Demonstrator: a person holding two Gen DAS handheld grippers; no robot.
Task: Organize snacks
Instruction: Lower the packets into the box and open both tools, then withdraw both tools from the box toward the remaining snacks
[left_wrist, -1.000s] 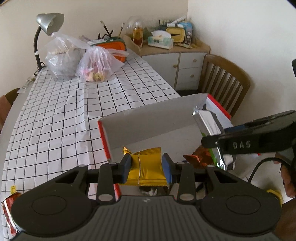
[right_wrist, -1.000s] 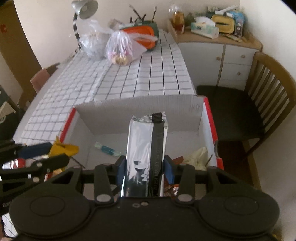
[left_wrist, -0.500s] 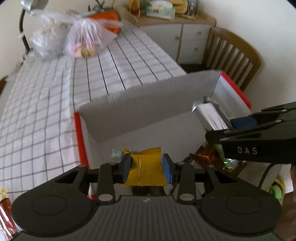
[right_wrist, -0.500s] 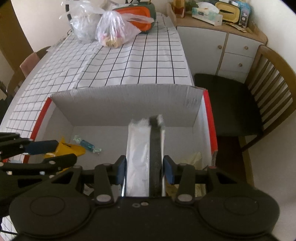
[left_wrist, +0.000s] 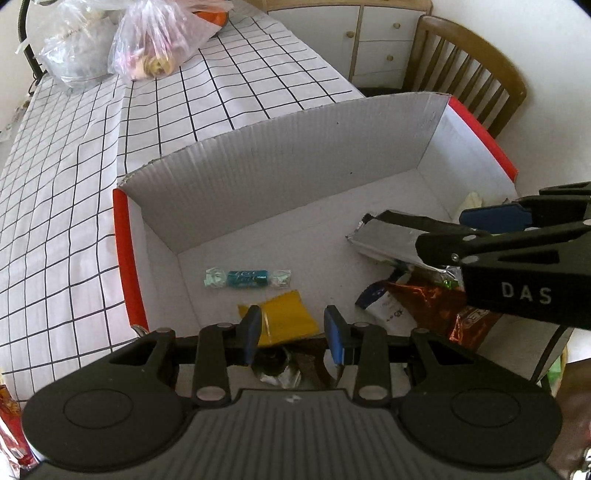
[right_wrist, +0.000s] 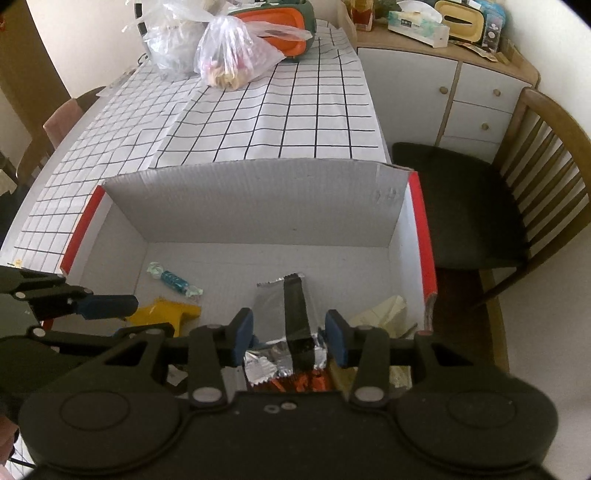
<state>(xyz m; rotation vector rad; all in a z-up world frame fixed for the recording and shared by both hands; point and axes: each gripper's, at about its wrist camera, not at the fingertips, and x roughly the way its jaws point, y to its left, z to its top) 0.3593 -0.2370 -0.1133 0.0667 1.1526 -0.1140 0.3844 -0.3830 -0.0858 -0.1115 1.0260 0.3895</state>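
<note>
Pinching crinkly yellow packet (left_wrist: 284, 317) in left gripper (left_wrist: 291, 334), glossy silver foil pouch (right_wrist: 284, 317) in right gripper (right_wrist: 289, 338). Hanging inside corrugated white box (left_wrist: 280, 177), red-edged. Grid-checked tablecloth (left_wrist: 66, 192) toward 10 o'clock.

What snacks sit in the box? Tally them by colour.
Teal sweet: 1
Yellow packet: 1
Silver packet: 1
Copper-brown packet: 1
White-and-navy packet: 1
Cream packet: 1
Total: 6 clearly seen; more may lie hidden beneath.

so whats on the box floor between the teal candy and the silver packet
Nothing: bare white floor of the box separates the teal candy from the silver packet, clearest in the left wrist view. The yellow packet lies nearer the camera.
</note>
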